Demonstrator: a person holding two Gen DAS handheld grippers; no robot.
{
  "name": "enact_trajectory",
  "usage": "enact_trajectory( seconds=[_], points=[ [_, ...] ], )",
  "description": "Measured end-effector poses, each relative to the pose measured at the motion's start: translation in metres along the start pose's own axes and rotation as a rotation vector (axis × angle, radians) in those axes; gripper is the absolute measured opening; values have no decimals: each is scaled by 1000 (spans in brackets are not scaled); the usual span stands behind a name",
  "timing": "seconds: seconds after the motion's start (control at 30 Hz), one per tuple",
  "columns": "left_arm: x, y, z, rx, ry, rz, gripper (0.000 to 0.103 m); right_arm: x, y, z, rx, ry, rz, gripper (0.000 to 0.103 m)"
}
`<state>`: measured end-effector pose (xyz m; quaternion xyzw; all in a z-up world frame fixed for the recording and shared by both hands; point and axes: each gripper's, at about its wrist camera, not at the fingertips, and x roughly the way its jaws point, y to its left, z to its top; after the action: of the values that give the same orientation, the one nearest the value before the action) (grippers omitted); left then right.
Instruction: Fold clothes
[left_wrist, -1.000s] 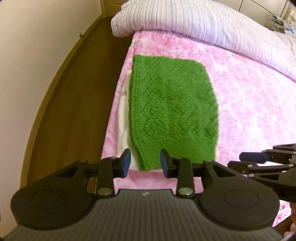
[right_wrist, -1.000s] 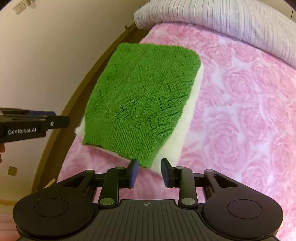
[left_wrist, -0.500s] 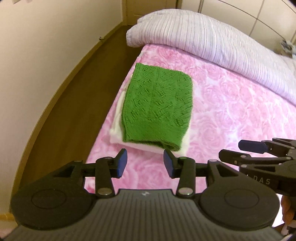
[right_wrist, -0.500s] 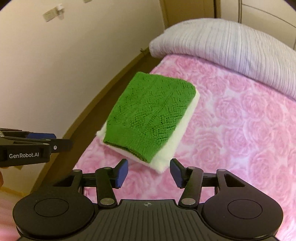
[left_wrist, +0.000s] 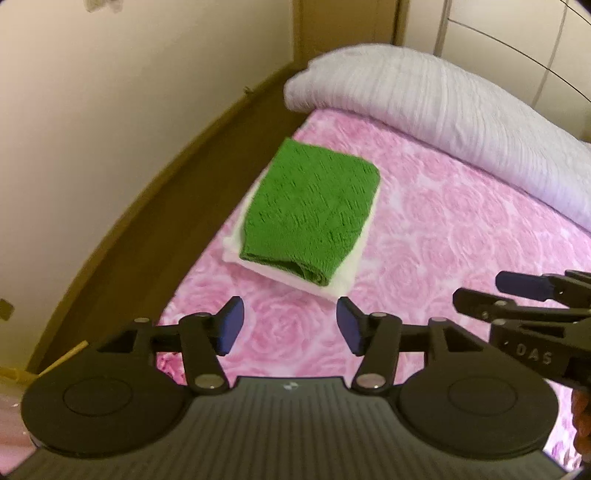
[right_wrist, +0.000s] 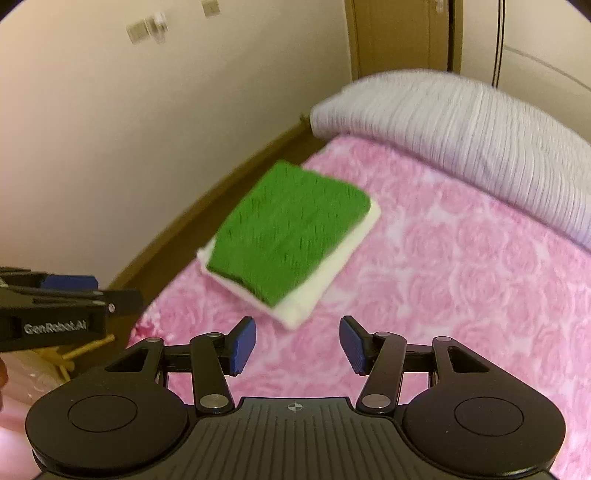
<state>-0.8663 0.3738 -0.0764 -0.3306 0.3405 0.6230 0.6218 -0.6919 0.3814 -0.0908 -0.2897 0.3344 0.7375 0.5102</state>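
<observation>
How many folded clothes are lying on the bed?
2, in one stack near the bed's left edge: a green knit on top and a white piece under it. Others between or beneath them would be hidden.

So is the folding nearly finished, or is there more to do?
It looks nearly finished. The green knit lies folded into a neat rectangle on a folded white garment, near the edge of the pink bed. Nothing is in hand: the left gripper and right gripper are both open and empty, short of the stack. No unfolded clothes show in these views.
</observation>
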Motion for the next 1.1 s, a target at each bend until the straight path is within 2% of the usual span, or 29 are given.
enact_trajectory(
  seconds=[0.23, 0.5, 0.73, 1.1],
  points=[
    [-32, -26, -8, -90, -52, 49, 53, -28, -22, 10, -27, -28, 52, 54],
    [-54, -63, -20, -205, -59, 115, 53, -46, -59, 14, -116, 22, 111, 54],
    [-64, -109, -37, -262, -50, 143, 53, -62, -91, 6, -220, 40, 128, 54],
    [-74, -151, -48, -363, -67, 175, 53, -74, -130, 3, -287, 66, 181, 54]
  ],
)
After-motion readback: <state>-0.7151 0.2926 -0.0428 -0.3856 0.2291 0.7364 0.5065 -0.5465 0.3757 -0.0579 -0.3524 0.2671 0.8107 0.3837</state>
